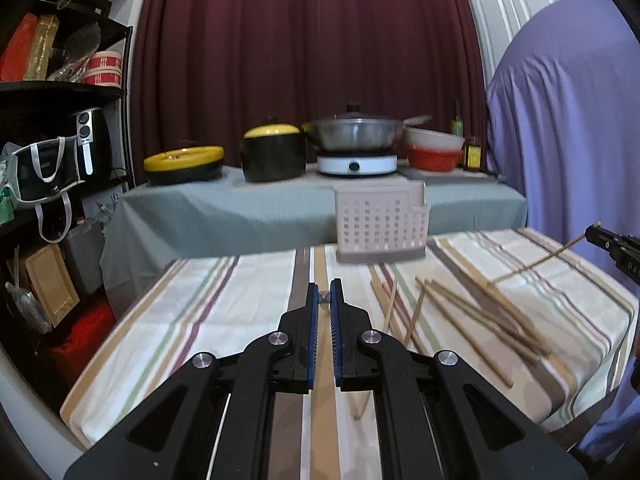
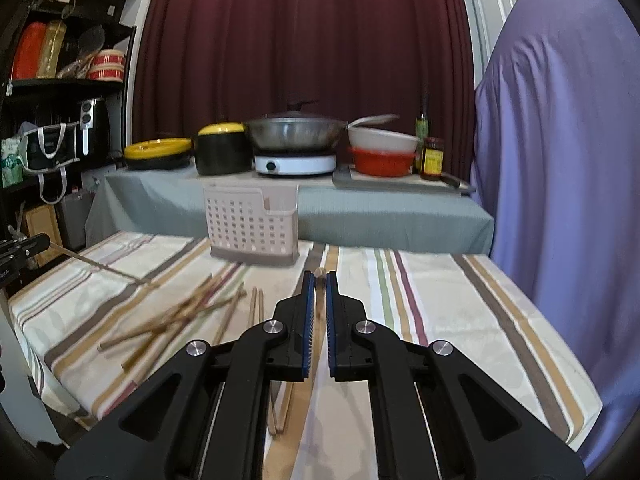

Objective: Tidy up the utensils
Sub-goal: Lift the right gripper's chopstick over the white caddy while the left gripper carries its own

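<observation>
A beige perforated utensil holder (image 1: 380,224) (image 2: 252,224) stands at the far edge of the striped tablecloth (image 1: 200,320). Several wooden chopsticks (image 1: 480,312) (image 2: 180,312) lie scattered in front of it. My left gripper (image 1: 324,294) is shut on one chopstick (image 2: 100,266), which slants down toward the cloth; only its small end shows between the tips in the left wrist view. My right gripper (image 2: 320,276) is likewise shut on another chopstick (image 1: 536,262), seen from the side at the right edge of the left wrist view. Both grippers hang above the table.
Behind stands a grey-draped table (image 1: 280,208) with yellow-lidded black pots (image 1: 274,156), a pan on a white burner (image 1: 356,162), stacked bowls (image 2: 384,152) and sauce bottles. A dark shelf (image 1: 60,120) fills the left. A purple-draped shape (image 2: 560,160) rises at the right.
</observation>
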{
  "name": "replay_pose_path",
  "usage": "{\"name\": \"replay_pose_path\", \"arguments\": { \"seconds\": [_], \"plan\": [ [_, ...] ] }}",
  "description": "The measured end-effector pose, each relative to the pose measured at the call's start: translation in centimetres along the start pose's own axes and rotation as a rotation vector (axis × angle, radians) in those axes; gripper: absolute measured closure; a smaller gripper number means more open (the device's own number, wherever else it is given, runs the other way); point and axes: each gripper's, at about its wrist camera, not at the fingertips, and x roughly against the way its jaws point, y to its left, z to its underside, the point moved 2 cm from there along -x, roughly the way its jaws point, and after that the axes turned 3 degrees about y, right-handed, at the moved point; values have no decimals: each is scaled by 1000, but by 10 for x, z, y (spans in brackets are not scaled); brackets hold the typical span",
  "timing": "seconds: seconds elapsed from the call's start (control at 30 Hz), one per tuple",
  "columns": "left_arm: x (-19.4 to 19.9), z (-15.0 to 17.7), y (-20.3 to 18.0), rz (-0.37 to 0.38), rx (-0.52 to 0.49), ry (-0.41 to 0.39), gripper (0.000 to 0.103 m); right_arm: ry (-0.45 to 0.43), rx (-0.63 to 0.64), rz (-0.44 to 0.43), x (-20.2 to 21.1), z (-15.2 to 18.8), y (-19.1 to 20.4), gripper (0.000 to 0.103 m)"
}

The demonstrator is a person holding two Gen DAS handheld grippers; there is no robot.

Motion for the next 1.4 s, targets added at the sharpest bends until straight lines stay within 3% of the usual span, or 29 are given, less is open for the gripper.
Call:
{"name": "replay_pose_path", "arguments": {
  "seconds": [0.33,0.83,1.4],
  "plan": [
    [12,-40,7,-9,30,-77,96,-73,-4,-9,6,-33,-1,97],
    [-2,-73,8,30,65,-79,96,-71,-10,-37,-15,-62,3,97],
    [-73,-179,2,116,56,-203,96,-191,1,-146,-97,-163,13,97]
  ]
}}
